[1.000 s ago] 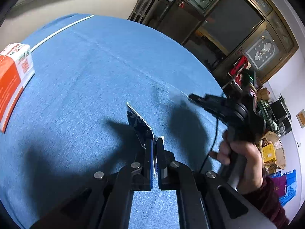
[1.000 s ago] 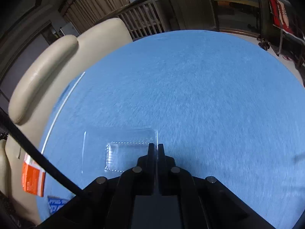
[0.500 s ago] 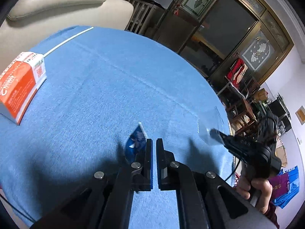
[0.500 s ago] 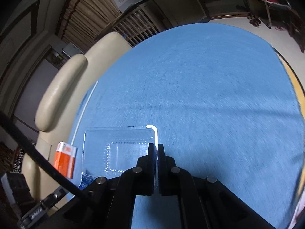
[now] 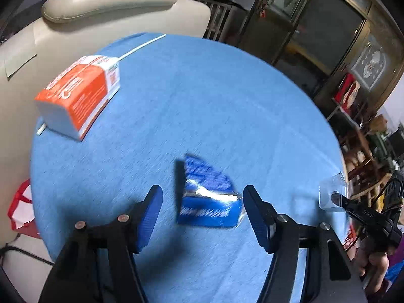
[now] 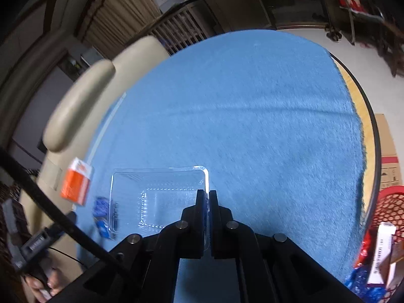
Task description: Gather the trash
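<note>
Right tool [image 6: 206, 214]: clamped on rim of clear tray [image 6: 161, 197], held above table [image 6: 252, 126]; red basket [image 6: 388, 202] lies low right, past table edge, nearest this tool. Left tool [image 5: 202, 202]: wide open, empty; blue wrapper [image 5: 207, 197] between fingers

free: blue tablecloth [image 5: 227, 96] centre | obstacles: orange box [image 5: 78, 93] far-left, blue wrapper [image 5: 207, 194] between left tongs [image 5: 202, 199]

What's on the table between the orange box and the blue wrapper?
Nothing. In the left wrist view, only bare blue tablecloth stretches between the orange box and the blue wrapper.
</note>
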The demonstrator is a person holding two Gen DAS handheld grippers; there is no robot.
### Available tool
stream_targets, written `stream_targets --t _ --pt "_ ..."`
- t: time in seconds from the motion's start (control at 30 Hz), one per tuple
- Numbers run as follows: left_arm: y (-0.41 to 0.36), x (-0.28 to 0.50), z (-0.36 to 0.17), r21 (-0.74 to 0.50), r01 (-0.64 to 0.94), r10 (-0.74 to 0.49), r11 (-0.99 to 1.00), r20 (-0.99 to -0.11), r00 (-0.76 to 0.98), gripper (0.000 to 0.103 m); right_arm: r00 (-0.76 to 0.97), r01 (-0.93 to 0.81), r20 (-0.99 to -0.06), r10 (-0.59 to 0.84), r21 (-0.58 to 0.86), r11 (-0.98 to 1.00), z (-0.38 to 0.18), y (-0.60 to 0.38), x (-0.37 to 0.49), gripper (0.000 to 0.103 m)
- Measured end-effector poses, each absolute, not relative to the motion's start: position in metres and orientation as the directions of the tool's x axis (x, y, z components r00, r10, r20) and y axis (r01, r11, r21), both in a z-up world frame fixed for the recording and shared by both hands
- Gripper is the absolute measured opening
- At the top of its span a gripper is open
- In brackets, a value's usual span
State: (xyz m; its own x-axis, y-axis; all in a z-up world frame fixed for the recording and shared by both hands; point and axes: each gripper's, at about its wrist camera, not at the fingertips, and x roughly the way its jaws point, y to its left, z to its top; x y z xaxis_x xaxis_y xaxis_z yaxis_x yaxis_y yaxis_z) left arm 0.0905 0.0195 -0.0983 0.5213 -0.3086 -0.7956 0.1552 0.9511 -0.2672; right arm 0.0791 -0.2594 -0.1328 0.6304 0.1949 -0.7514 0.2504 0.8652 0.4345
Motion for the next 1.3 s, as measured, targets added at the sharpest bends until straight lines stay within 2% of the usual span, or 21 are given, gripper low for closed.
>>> stream_targets --t 0.2,0.3,0.4,0.43,0.5,0.57,0.6,0.67,0.7,0.73,0.8,0.87,0.97,1.0,1.03,1.07,1.1,1.13,1.3 --pt "-0.013 0.098 -0.112 -0.181 0.179 -0.248 0.967 -0.832 0.497 0.071 0.599 0.252 -0.777 0.193 0.412 0.876 -0.147 -0.243 0.08 0.002" --pt "-0.034 0.108 -0.124 -0.084 0.182 -0.167 0.98 -0.847 0.504 0.075 0.605 0.243 -0.775 0.183 0.399 0.884 -0.144 -0.239 0.079 0.002" --pt "-0.042 0.116 -0.136 -0.088 0.172 -0.16 0.981 -0.869 0.468 0.077 0.606 0.255 -0.775 0.18 0.404 0.879 -0.145 -0.243 0.078 0.002" --pt "-0.045 0.119 -0.143 -0.077 0.184 -0.154 0.98 -0.877 0.454 0.08 0.603 0.258 -0.777 0.18 0.404 0.878 -0.147 -0.243 0.078 0.002" --pt "-0.045 0.118 -0.146 -0.043 0.184 -0.127 0.982 -0.871 0.474 0.08 0.596 0.263 -0.782 0.183 0.406 0.875 -0.15 -0.243 0.078 0.002" --pt "-0.039 0.117 -0.148 -0.077 0.182 -0.156 0.98 -0.864 0.478 0.079 0.596 0.262 -0.781 0.184 0.406 0.875 -0.15 -0.244 0.078 0.002" --pt "-0.036 0.117 -0.149 -0.097 0.192 -0.179 0.977 -0.86 0.478 0.075 0.597 0.26 -0.781 0.183 0.404 0.877 -0.151 -0.243 0.078 0.002" --pt "-0.03 0.117 -0.149 -0.077 0.197 -0.167 0.977 -0.854 0.493 0.042 0.599 0.259 -0.779 0.184 0.406 0.876 -0.151 -0.243 0.078 0.002" --pt "-0.028 0.118 -0.149 -0.077 0.202 -0.169 0.976 -0.854 0.491 0.037 0.601 0.258 -0.778 0.185 0.408 0.876 -0.151 -0.243 0.078 0.002" --pt "-0.025 0.119 -0.148 -0.099 0.21 -0.191 0.973 -0.854 0.484 0.027 0.602 0.255 -0.777 0.183 0.405 0.878 -0.151 -0.243 0.077 0.002" --pt "-0.019 0.119 -0.149 -0.128 0.214 -0.217 0.968 -0.855 0.471 0.023 0.605 0.249 -0.777 0.177 0.395 0.884 -0.151 -0.238 0.079 0.002" --pt "-0.016 0.118 -0.147 -0.132 0.227 -0.23 0.965 -0.843 0.486 0.012 0.606 0.246 -0.775 0.176 0.394 0.885 -0.15 -0.237 0.078 0.002" --pt "-0.013 0.119 -0.149 -0.151 0.238 -0.249 0.96 -0.847 0.469 0.012 0.602 0.249 -0.778 0.179 0.396 0.884 -0.152 -0.236 0.078 0.002" --pt "-0.01 0.118 -0.15 -0.169 0.24 -0.265 0.956 -0.849 0.457 0.012 0.6 0.254 -0.779 0.182 0.401 0.88 -0.153 -0.237 0.077 0.003" --pt "-0.011 0.117 -0.149 -0.174 0.239 -0.269 0.955 -0.848 0.456 0.019 0.601 0.26 -0.778 0.186 0.409 0.875 -0.153 -0.239 0.076 0.003" --pt "-0.009 0.118 -0.149 -0.174 0.238 -0.269 0.955 -0.846 0.459 0.04 0.601 0.261 -0.777 0.187 0.412 0.873 -0.153 -0.241 0.075 0.003" --pt "-0.006 0.117 -0.148 -0.165 0.232 -0.259 0.959 -0.843 0.472 0.056 0.602 0.261 -0.776 0.187 0.413 0.872 -0.153 -0.241 0.074 0.003" --pt "-0.003 0.115 -0.147 -0.156 0.225 -0.25 0.962 -0.836 0.489 0.077 0.603 0.261 -0.775 0.188 0.414 0.872 -0.153 -0.242 0.074 0.003" --pt "-0.001 0.116 -0.141 -0.141 0.244 -0.253 0.959 -0.811 0.527 0.077 0.601 0.262 -0.775 0.195 0.421 0.868 -0.156 -0.242 0.073 0.004"
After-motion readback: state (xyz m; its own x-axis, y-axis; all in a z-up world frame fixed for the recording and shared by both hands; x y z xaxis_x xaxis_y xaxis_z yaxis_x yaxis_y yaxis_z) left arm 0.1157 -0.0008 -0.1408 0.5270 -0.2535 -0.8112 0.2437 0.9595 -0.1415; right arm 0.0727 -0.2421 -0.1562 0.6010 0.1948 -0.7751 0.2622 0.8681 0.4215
